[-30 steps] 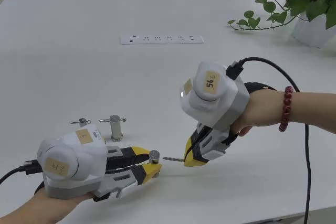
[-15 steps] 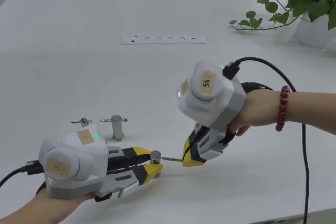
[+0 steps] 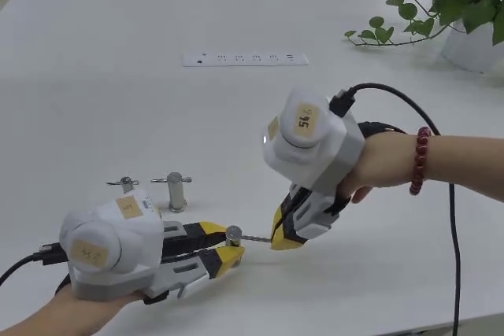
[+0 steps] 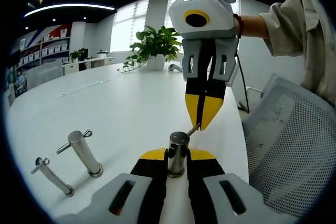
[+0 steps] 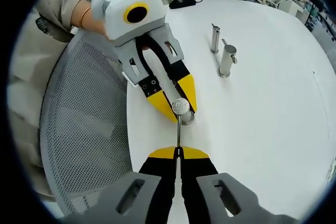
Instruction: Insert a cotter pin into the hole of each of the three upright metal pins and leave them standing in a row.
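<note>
Third pin in play: the left gripper (image 3: 228, 243) has its jaws clamped round the upright metal pin (image 3: 233, 234) near the front edge of the white table (image 3: 118, 53), gripping it on the shaft below the head. Just to the right, the right gripper (image 3: 279, 240) has its jaws pinched shut on the cotter pin (image 3: 256, 238), held level with its free tip right at the side of the metal pin's head. Whether the tip has actually entered the hole is too fine to tell. Further back and to the left stand the right-hand finished pin (image 3: 175, 192) and the left-hand finished pin (image 3: 126, 184), side by side, each with a cotter through its top, so this looks like the last insertion. The next move calls for a tiny correction to line the tip up with the cross-hole. Then comes a straight push along the cotter's own axis while the left jaws stop the pin turning or tipping, and both grippers let go with it standing in line with the other two. For writing, each gripper carries tan stickers with handwritten digits. The right one may read 56, the left is too skewed to make out, and the power strip (image 3: 244, 59) far across the table shows no legible marking
</note>
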A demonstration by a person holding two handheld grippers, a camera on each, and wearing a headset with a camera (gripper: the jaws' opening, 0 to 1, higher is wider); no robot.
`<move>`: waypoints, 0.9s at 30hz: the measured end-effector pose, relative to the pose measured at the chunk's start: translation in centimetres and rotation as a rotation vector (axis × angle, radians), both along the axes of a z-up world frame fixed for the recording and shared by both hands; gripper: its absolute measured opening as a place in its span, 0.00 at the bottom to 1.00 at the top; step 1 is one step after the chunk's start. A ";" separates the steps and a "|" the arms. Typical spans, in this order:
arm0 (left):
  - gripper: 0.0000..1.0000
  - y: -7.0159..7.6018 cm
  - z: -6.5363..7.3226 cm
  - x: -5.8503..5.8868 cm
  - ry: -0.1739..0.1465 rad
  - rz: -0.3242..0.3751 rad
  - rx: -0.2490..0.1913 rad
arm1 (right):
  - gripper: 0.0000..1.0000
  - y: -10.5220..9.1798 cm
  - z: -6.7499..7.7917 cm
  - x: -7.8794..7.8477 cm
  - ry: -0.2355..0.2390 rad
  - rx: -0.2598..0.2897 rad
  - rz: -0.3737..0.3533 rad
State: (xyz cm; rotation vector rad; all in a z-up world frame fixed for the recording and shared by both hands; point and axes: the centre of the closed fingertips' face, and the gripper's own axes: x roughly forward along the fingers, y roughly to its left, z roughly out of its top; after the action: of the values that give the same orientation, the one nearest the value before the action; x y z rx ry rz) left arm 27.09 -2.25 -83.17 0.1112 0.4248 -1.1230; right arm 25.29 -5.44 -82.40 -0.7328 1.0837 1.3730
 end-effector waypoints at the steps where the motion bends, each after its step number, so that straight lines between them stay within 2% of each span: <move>1: 0.12 0.0 0.0 0.0 0.000 0.001 0.000 | 0.02 -0.1 -0.1 0.0 -0.002 -0.006 0.002; 19: 0.12 -0.1 -0.1 0.0 -0.005 0.006 0.002 | 0.02 0.5 0.0 0.0 0.013 -0.037 -0.028; 27: 0.12 -0.1 -0.2 0.0 -0.002 0.011 -0.002 | 0.02 1.2 0.1 0.1 0.017 -0.030 -0.046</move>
State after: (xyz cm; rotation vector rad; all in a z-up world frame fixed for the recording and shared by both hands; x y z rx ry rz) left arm 27.07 -2.32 -83.33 0.1082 0.4214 -1.1128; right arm 25.39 -4.23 -82.31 -0.7150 1.1307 1.3283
